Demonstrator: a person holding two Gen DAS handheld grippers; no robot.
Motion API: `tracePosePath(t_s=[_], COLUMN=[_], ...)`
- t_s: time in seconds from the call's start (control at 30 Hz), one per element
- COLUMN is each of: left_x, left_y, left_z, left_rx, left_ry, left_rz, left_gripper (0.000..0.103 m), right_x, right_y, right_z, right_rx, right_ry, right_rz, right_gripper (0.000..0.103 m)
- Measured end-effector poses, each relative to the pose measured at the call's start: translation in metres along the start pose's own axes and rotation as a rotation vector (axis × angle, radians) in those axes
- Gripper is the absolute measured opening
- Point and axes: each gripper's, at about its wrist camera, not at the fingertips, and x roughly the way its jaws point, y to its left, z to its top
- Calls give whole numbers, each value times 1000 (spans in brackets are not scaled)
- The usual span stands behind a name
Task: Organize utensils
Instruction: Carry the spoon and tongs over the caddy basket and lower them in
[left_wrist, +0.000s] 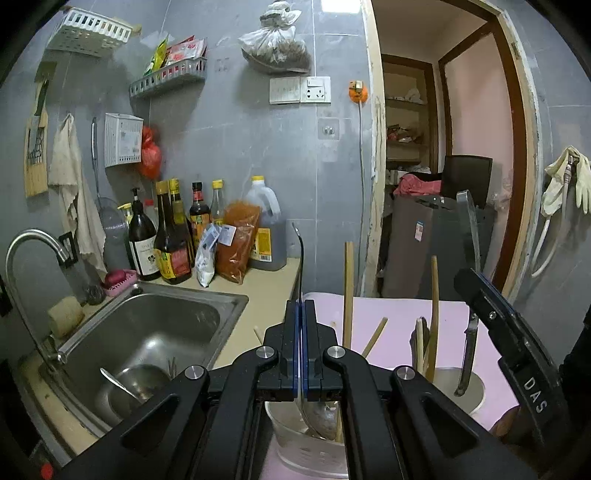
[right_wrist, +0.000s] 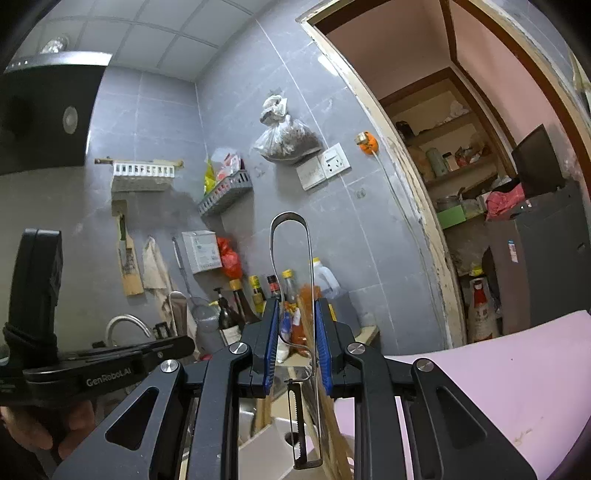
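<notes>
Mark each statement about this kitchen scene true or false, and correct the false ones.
1. The left claw is shut on a spoon whose bowl points down into a clear container. True.
2. The right claw holds a wooden chopstick. False: it grips a metal peeler.
3. The sink is empty. False: a metal bowl and a spoon lie in it.
4. Bottles stand on the counter behind the sink. True.
5. The wall socket has a plug in it. False: nothing is plugged in.
</notes>
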Motion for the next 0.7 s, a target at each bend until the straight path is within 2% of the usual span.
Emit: tracePosePath(t_s=[0.2, 0.3, 0.43, 0.7], left_x=[8, 10, 12, 9], left_y=[-5, -10, -12, -7], left_z=[-13, -18, -25, -35], left_rx=[-34, -15, -10, -60], left_ry=[26, 31, 29, 22], left_rz=[-12, -1, -6, -45], left_gripper=[0, 0, 0, 3], right_x=[-4, -5, -5, -14], right_y=[1, -3, -6, -8], right_z=[-14, -21, -27, -29], right_rx=[-38, -40, -46, -56], right_ry=[6, 22, 44, 90], right_rz=[-115, -151, -166, -176], right_gripper=[17, 17, 17, 19])
